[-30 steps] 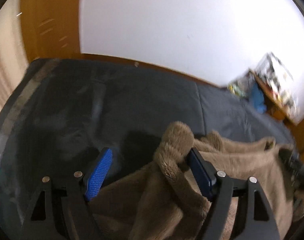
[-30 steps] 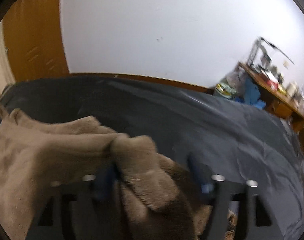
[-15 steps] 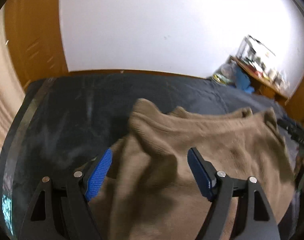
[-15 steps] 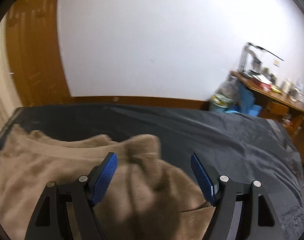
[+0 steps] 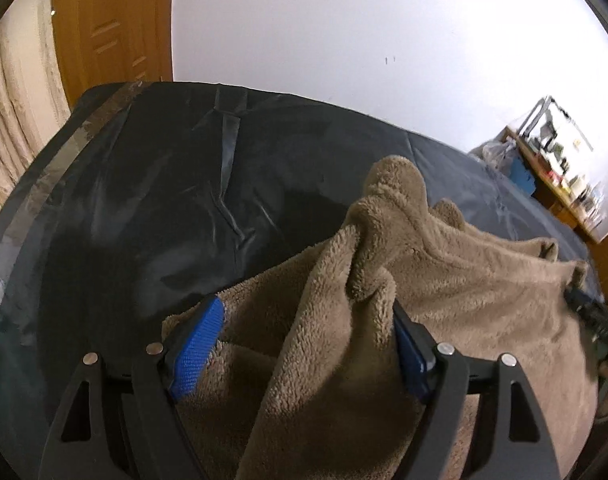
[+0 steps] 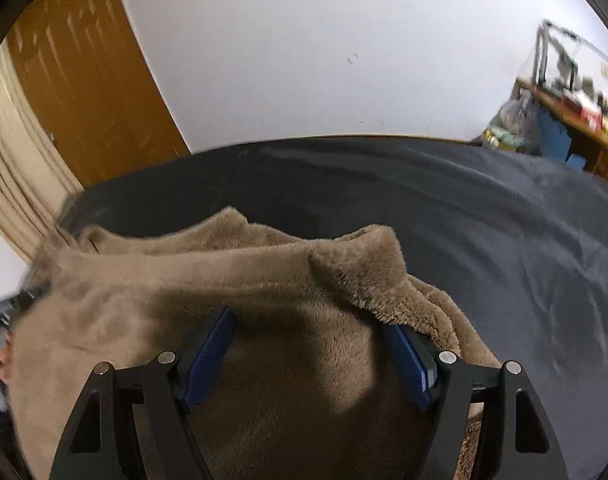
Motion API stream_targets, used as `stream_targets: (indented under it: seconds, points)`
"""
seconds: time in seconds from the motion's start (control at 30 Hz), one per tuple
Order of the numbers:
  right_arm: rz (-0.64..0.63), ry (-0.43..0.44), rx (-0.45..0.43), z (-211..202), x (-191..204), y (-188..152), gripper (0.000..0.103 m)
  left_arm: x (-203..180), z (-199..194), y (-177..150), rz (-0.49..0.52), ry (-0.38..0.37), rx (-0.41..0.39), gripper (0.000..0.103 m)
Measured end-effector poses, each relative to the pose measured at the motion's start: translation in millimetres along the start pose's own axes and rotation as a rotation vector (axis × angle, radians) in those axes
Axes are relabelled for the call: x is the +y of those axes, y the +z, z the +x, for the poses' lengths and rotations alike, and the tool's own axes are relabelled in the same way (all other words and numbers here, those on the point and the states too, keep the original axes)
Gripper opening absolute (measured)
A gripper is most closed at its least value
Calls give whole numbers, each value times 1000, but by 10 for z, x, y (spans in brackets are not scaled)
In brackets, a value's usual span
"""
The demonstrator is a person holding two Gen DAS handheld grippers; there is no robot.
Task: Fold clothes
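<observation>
Left gripper (image 5: 304, 344): black plastic frame, blue ribbed pads (image 5: 196, 350), fingers spread wide. A brown fleece garment (image 5: 443, 280) is draped over the right-side finger and bunches into a rounded, folded peak above it. The left-side pad is bare, with only a bit of cloth edge under it. No pinch visible.

Right gripper (image 6: 307, 356): same build, fingers spread wide. The fleece garment (image 6: 264, 300) fills the gap between the pads and lies over both fingertips. A thick rolled hem or cuff flops over the right-side finger. Not clamped as far as I can see.

Fabric: plush, short fuzzy pile, tan-brown, thick, holds soft lumpy folds. The top edge runs as a loose sagging line between the two grippers.

Underneath is a dark grey sheet (image 6: 503, 220), smooth and slightly shiny, with wrinkles and crease lines. It covers a flat bed-like surface, and a pale worn strip runs along the sheet's left edge in the left view.

Background: white wall (image 5: 343, 40), orange-brown wooden door (image 6: 84, 92), beige pleated curtain (image 5: 12, 112), cluttered wooden desk (image 6: 575, 108) at far right, blurred.
</observation>
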State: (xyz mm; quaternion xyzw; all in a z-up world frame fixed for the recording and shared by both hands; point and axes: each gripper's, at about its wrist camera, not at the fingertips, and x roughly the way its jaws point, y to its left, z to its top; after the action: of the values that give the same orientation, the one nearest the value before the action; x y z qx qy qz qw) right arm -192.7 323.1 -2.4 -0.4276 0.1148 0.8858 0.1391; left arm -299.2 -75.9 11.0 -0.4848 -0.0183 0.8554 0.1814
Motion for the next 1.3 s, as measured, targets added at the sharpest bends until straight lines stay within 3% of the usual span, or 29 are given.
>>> stream_targets:
  seconds: [0.07, 0.2, 0.37, 0.5, 0.6, 0.73, 1.0, 1.13, 1.23, 1.3]
  points:
    - [-30, -39, 0, 13, 67, -12, 77, 27, -47, 10, -29, 0, -1, 83]
    - [-20, -28, -8, 1, 32, -39, 77, 76, -146, 32, -86, 1, -5, 83]
    - [-42, -56, -10, 4, 103, -83, 78, -270, -363, 215, 1, 33, -57, 84]
    - [-42, -57, -13, -13, 104, -93, 78, -444, -164, 331, 59, 89, -43, 84]
    - [-39, -53, -13, -6, 95, -103, 78, -378, 139, 391, 31, 164, 20, 84]
    - [-41, -53, -10, 0, 103, -102, 78, -251, 318, 396, -23, 158, 23, 91]
    - [-54, -70, -6, 38, 147, -96, 79, -289, 341, 388, -9, 192, 34, 96]
    - [-45, -55, -12, 16, 136, -100, 79, -409, 94, 300, 7, 235, 32, 96]
    - [-7, -16, -31, -87, 58, -105, 79, -639, -235, 173, 130, 170, -12, 96]
    - [31, -48, -69, -286, 55, -134, 79, -887, -377, 63, 220, 128, -21, 96]
